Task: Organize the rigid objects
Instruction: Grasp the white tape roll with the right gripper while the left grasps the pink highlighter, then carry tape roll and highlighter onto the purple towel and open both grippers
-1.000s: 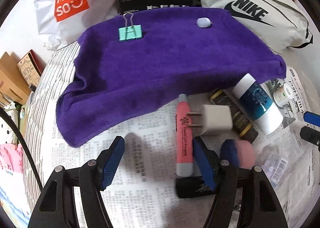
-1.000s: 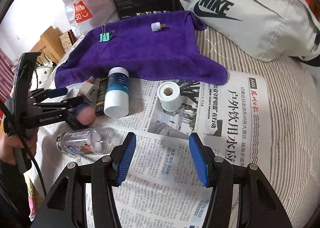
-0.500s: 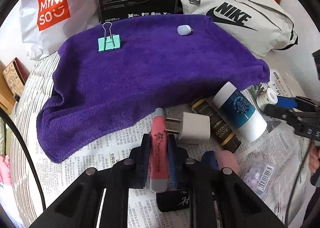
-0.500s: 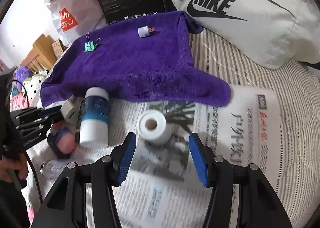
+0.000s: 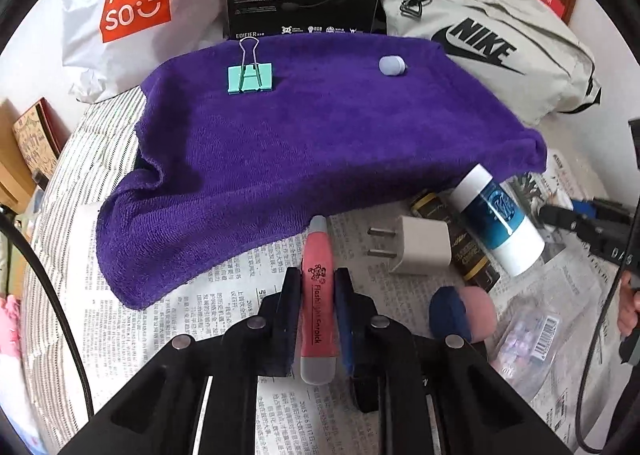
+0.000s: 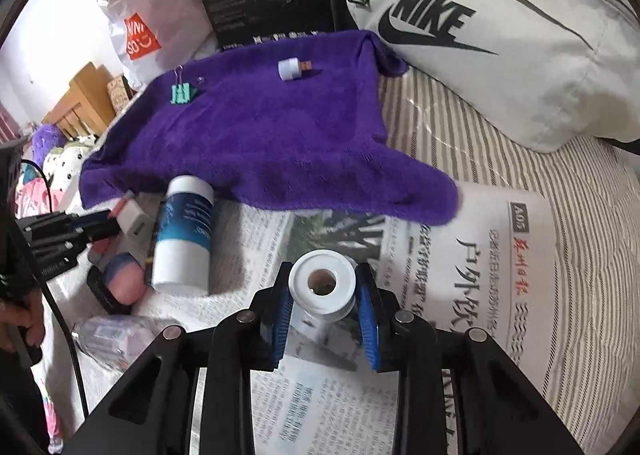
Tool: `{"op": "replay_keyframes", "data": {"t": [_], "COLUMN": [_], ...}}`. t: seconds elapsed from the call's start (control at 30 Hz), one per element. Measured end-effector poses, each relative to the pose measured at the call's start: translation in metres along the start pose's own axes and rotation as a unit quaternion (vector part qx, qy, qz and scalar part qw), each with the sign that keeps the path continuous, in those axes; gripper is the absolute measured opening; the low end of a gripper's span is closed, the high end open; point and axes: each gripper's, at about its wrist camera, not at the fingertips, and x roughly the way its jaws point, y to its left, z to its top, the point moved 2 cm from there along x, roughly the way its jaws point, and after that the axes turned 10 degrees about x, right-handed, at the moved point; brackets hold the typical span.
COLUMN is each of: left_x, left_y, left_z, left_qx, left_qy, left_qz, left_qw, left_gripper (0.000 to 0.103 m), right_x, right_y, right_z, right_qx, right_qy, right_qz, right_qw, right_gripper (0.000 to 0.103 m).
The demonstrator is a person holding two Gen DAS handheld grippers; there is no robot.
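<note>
Pinching the pink flashlight pen point(image 5: 317, 295) lengthwise, the left gripper point(image 5: 318, 295) is holding it just short of the purple towel point(image 5: 320, 135); the smooth barrel is risking a slide forward between the pads. The right gripper point(image 6: 323, 301) is closing around the white tape roll point(image 6: 322, 284), contact unclear; the roll is risking tipping or popping free.

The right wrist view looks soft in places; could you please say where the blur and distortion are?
Right wrist view: the blue-and-white bottle and newspaper are motion-smeared, the white tape roll between the fingers stays sharp; left wrist view: crisp centre, fisheye bending at the edges.
</note>
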Motion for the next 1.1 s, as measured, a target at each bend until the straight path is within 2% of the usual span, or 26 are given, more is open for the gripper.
{"op": "replay_keyframes", "data": {"t": [0.13, 0.43, 0.67, 1.1], "left_x": [0.000, -0.025, -0.047, -0.055], "left_y": [0.005, 0.011, 0.018, 0.035], "left_z": [-0.002, -0.003, 0.008, 0.043], "left_qx": [-0.013, -0.024, -0.029, -0.036], "left_qy": [-0.003, -0.019, -0.039, -0.064], "left_qz": [-0.016, -0.020, -0.016, -0.009], "left_qw": [0.9998, 0.9994, 0.9987, 0.9973], "left_gripper": [0.017, 0.017, 0.017, 0.017], "right_x": [-0.005, -0.017, -0.022, -0.033], "right_y": [0.000, 0.007, 0.015, 0.036], "right_z": [-0.003, 0.001, 0.008, 0.052], "right_qx": [0.001, -0.004, -0.014, -0.044], "right_qy": [0.003, -0.002, -0.007, -0.031], "right_qz": [0.005, 0.024, 0.040, 0.034], "right_qw": [1.000, 1.000, 0.999, 0.998], "right_gripper": [0.030, 0.030, 0.030, 0.030]}}
